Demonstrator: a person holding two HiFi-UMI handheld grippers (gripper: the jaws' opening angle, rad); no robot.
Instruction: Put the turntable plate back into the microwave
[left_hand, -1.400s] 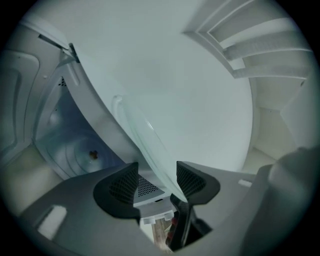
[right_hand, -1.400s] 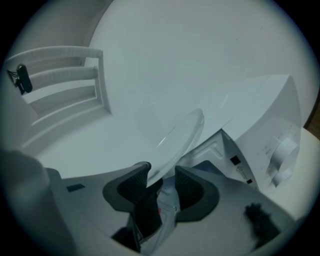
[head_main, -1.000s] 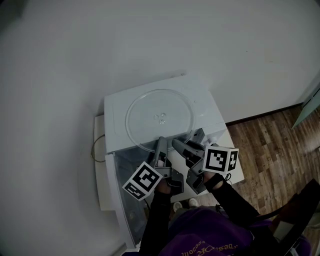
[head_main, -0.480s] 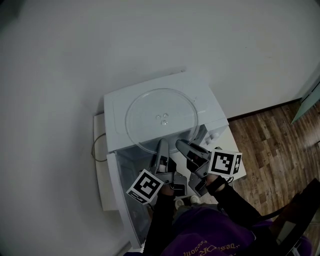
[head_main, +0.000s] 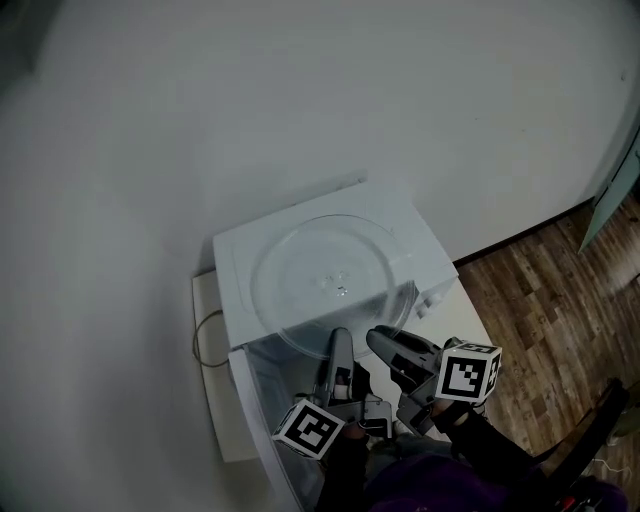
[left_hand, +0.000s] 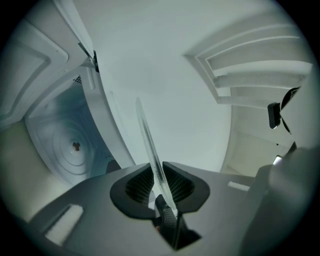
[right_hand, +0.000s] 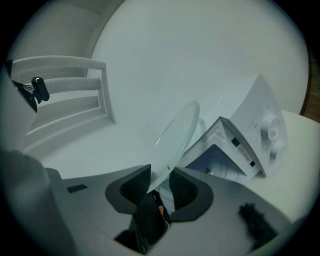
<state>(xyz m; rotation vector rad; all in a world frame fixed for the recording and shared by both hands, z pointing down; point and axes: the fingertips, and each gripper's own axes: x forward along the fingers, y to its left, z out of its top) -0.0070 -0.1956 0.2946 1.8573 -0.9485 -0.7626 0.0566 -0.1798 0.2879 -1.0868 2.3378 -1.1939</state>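
Observation:
The clear glass turntable plate (head_main: 330, 280) hangs just above the top of the white microwave (head_main: 238, 250), held by its near rim. My left gripper (head_main: 341, 347) is shut on that rim, and my right gripper (head_main: 384, 345) is shut on it just to the right. In the left gripper view the plate (left_hand: 149, 142) runs edge-on between the pads of the gripper (left_hand: 157, 185), with the microwave cavity (left_hand: 70, 145) at left. The right gripper view shows the plate (right_hand: 175, 137) tilted up out of the gripper (right_hand: 157, 186), and the microwave (right_hand: 252, 117) with its knobs (right_hand: 270, 133) beyond.
The microwave door (head_main: 262, 400) stands open toward me at lower left. The microwave sits on a white stand (head_main: 212, 400) with a looped cable (head_main: 205, 340) at its left. The white wall is behind, and wooden floor (head_main: 560, 270) lies to the right. White stepped moulding (right_hand: 65, 90) shows overhead.
Both grippers have closed on the plate's near rim and drawn back toward me. The plate has come up off the microwave top with them.

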